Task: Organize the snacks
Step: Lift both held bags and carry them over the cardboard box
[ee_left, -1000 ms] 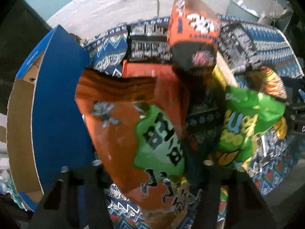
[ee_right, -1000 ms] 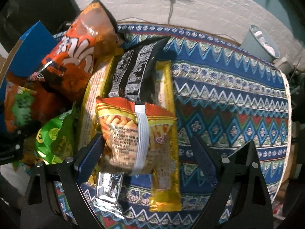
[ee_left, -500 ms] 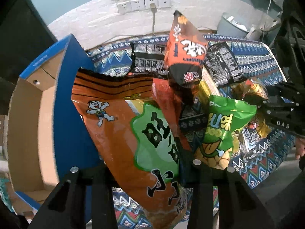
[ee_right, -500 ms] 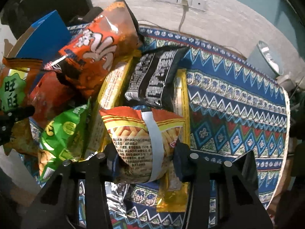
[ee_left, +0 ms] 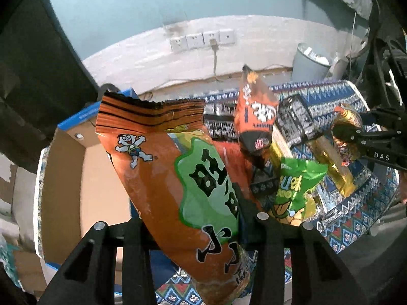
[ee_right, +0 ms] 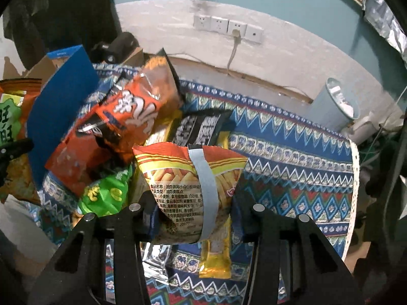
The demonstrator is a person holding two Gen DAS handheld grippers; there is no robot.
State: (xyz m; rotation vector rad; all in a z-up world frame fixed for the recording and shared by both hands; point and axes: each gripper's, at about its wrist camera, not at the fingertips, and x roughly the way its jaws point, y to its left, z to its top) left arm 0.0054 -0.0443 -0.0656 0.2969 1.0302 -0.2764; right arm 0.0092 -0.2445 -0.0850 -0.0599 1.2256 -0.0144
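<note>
My left gripper (ee_left: 189, 218) is shut on a big orange snack bag with a green label (ee_left: 173, 178), held up above the patterned cloth. My right gripper (ee_right: 193, 211) is shut on a smaller orange-and-yellow snack bag with a pale back seam (ee_right: 188, 178), also lifted. That right gripper with its bag (ee_left: 348, 139) shows at the right edge of the left wrist view. A pile of other snacks stays on the cloth: an orange-and-black bag (ee_right: 142, 111), a black bag (ee_right: 201, 127), a green bag (ee_right: 106, 193), long yellow packets (ee_right: 216, 259).
An open cardboard box with blue outer walls (ee_left: 84, 178) stands left of the pile; its blue flap (ee_right: 61, 117) shows in the right wrist view. The patterned cloth (ee_right: 292, 172) stretches bare to the right. A grey bin (ee_right: 333, 104) and wall sockets (ee_right: 226, 28) lie behind.
Both grippers closed on their bags and rose, lifting them off the pile. The views tilted up, showing more wall, and the box interior came into the left wrist view.
</note>
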